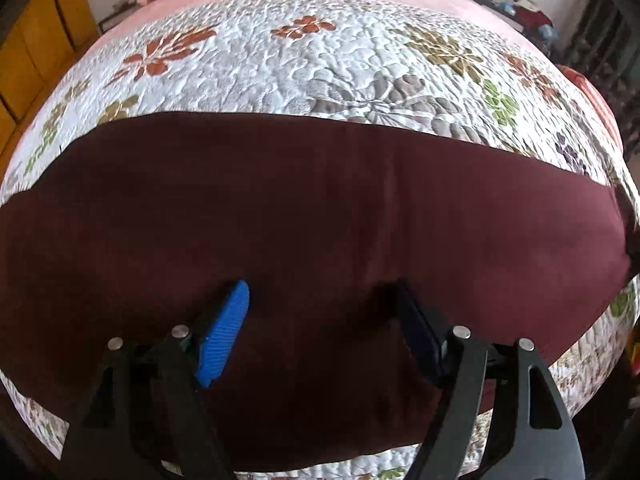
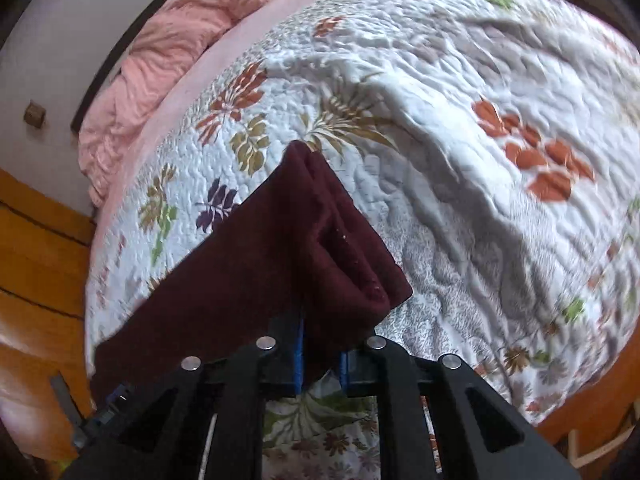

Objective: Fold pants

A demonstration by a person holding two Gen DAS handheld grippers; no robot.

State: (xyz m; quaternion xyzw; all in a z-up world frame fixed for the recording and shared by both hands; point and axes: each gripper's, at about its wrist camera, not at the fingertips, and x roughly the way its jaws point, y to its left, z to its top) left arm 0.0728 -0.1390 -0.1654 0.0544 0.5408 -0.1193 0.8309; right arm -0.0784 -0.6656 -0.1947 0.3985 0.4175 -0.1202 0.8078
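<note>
Bed under a white floral quilt (image 1: 280, 60). Left gripper (image 1: 320, 300) spread wide, pressed on maroon pants (image 1: 280, 208) lying flat across the quilt; trouser ends cut off at both sides. Right gripper (image 2: 322, 354) pinched on a lifted, bunched pants end (image 2: 320, 248); blue pads (image 2: 298, 360) mostly hidden. Beyond, bare quilt, then a pink blanket (image 2: 160, 64); far edge blurred.

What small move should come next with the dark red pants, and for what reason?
Probably carry the right gripper, shut on the bunched end of the pants, across toward the flat part under the open left gripper. That part lies smooth on the quilt, so this should complete a fold.
</note>
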